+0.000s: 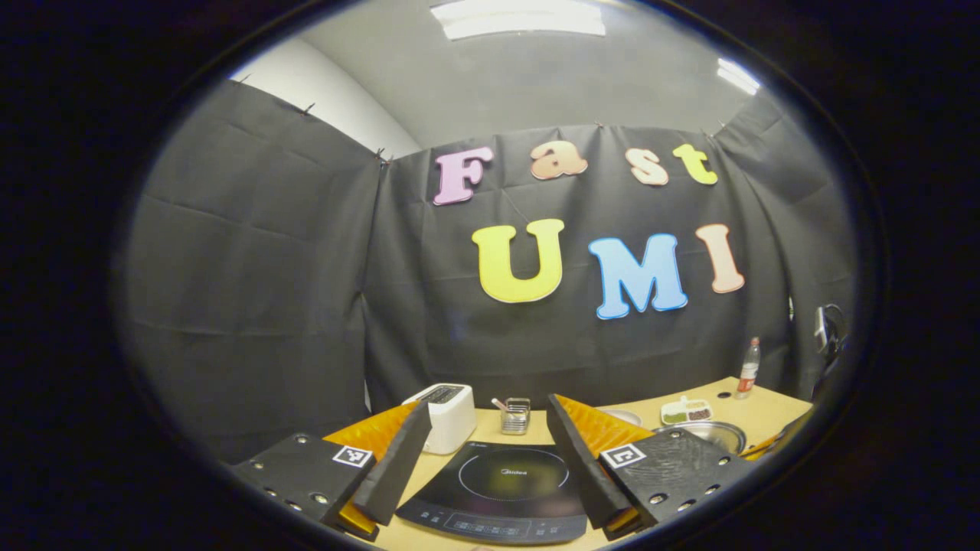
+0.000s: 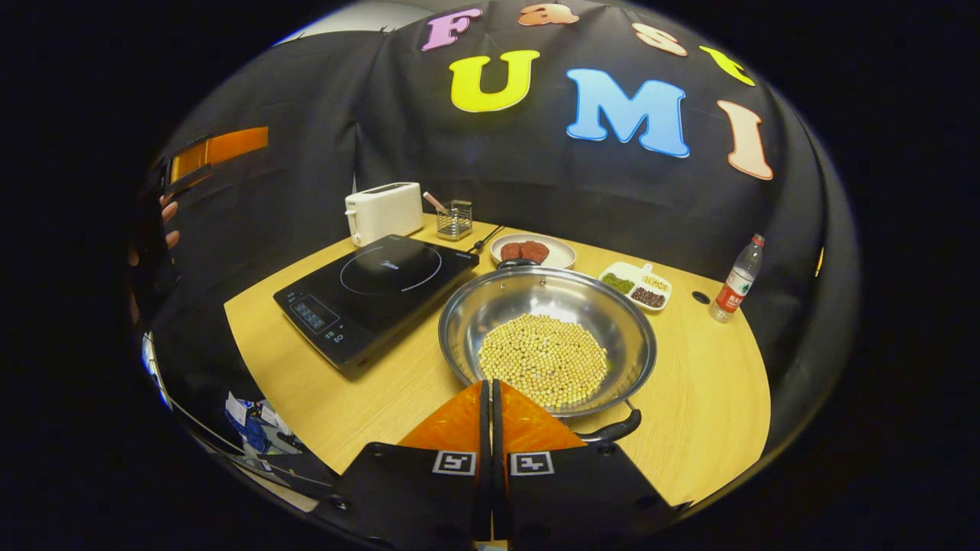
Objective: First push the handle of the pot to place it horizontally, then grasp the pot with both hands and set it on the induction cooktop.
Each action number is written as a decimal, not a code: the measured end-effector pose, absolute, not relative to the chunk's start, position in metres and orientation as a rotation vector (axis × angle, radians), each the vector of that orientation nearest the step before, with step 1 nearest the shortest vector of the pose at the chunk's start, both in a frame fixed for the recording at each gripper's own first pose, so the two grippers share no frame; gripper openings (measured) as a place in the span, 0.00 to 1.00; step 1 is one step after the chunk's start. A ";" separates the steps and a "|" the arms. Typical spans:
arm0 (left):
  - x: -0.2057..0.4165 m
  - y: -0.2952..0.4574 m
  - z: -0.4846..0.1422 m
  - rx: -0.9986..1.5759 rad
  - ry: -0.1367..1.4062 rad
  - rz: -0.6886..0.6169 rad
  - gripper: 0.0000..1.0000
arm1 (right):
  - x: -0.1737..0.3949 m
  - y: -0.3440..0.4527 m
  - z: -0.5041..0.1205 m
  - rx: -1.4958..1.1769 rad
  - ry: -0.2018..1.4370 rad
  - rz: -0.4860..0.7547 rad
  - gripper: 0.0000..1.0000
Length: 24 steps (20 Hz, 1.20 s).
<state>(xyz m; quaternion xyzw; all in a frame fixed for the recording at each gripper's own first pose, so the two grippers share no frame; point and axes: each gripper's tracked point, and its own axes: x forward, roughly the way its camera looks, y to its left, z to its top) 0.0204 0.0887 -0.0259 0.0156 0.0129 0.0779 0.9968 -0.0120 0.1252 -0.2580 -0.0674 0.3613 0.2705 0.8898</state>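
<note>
Steel, wide and shallow, the pot (image 2: 547, 337) sits on the wooden counter (image 2: 712, 413) just right of the induction cooktop (image 2: 375, 295), apart from it; a heap of pale beans (image 2: 543, 358) covers its floor, so it is likely heavy for its size, and a tilt would send the beans sliding or spilling; the polished wall looks stiff and slippery, so the two dark side handles are the places to take hold, the near handle (image 2: 612, 428) just beside the right tongs (image 2: 488, 398) and the far handle (image 2: 517, 263) at the back rim; the right tongs are closed together, tips over the near rim, and I cannot tell whether they touch it; the left tongs (image 1: 490, 451) stand apart, hovering before the cooktop; the near handle is partly hidden behind the right tongs; in the left gripper view the pot is cut off at the edge.
</note>
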 end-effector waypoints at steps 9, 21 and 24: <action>0.041 0.061 -0.033 0.043 0.044 0.159 0.89 | -0.021 0.094 -0.308 -0.171 0.938 0.577 0.02; 0.053 0.029 -0.038 0.041 0.059 0.132 0.89 | 0.008 0.052 -0.315 -0.189 0.955 0.490 0.02; 0.056 0.026 -0.037 0.049 0.061 0.129 0.92 | 0.016 0.044 -0.315 -0.178 0.960 0.472 0.02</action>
